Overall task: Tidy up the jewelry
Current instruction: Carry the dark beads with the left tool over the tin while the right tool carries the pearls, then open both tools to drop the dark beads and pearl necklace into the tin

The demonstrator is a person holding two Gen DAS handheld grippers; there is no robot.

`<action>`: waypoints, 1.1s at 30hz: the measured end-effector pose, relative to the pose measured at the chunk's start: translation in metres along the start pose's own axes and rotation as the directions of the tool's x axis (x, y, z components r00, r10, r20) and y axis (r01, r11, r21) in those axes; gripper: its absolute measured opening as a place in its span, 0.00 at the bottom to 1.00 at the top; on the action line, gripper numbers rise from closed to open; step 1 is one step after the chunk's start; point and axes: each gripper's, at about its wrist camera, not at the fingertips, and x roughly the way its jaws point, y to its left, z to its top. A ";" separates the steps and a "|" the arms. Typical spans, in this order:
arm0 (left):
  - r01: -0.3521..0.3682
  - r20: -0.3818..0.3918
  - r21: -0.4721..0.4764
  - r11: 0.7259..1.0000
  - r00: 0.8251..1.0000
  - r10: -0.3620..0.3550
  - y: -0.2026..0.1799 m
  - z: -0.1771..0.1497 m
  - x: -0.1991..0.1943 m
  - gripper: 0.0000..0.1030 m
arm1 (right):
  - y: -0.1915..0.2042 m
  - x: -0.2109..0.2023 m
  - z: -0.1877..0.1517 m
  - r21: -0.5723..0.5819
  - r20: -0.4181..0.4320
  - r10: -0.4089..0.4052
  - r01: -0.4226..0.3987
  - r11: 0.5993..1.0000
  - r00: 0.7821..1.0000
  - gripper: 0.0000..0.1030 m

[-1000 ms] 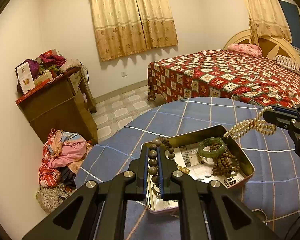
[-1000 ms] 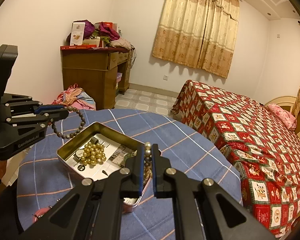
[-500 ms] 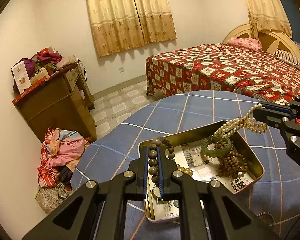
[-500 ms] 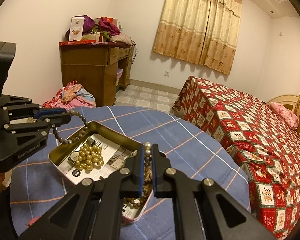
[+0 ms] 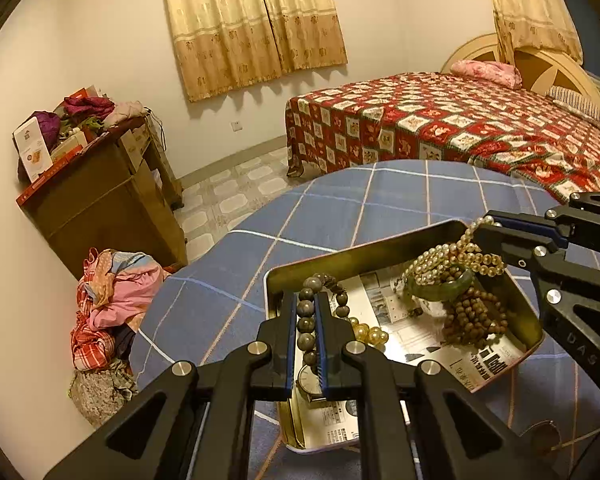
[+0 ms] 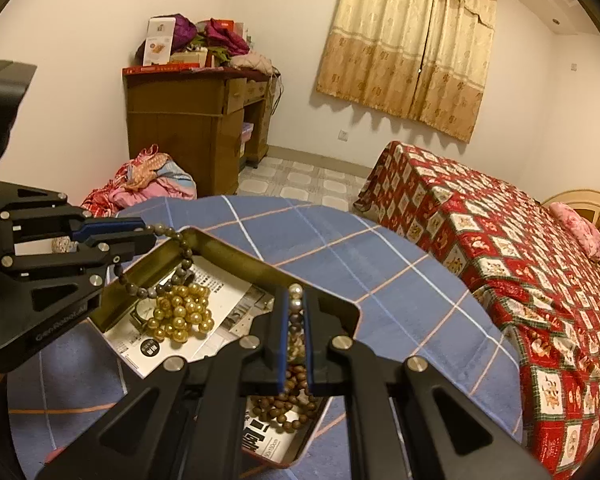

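Bedroom backdrop, blue checked surface (image 5: 340,208) carrying open tin (image 5: 364,248). Left tongs (image 5: 306,320) pinched shut on grey bead bracelet (image 5: 306,312), right tongs (image 6: 296,320) clamped on pearl necklace (image 5: 448,260); both strands dangling over tin, probably for lowering inside without tangling.

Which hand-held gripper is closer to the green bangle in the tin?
Right. The right hand-held gripper hangs its pearl strand just above the green bangle. The left hand-held gripper, holding the gray bead bracelet, is over the tin's other end.
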 end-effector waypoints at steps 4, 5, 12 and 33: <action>0.005 -0.022 0.016 1.000 1.000 -0.004 -0.003 -0.004 0.008 0.08 | 0.001 0.012 -0.005 -0.001 -0.049 0.000 0.000 1.000 0.999 0.09; -0.001 -0.019 0.016 1.000 1.000 0.001 -0.003 -0.005 0.008 0.08 | -0.001 0.013 -0.007 0.007 -0.051 -0.003 0.004 1.000 0.999 0.09; -0.014 -0.061 0.012 1.000 0.998 0.015 -0.005 -0.011 0.014 0.19 | -0.009 0.013 -0.014 0.038 -0.075 -0.003 0.005 0.999 0.997 0.27; -0.083 -0.034 -0.039 0.996 0.996 0.082 0.001 -0.035 -0.023 0.59 | -0.011 -0.018 -0.035 0.072 -0.057 -0.031 0.035 0.997 0.998 0.53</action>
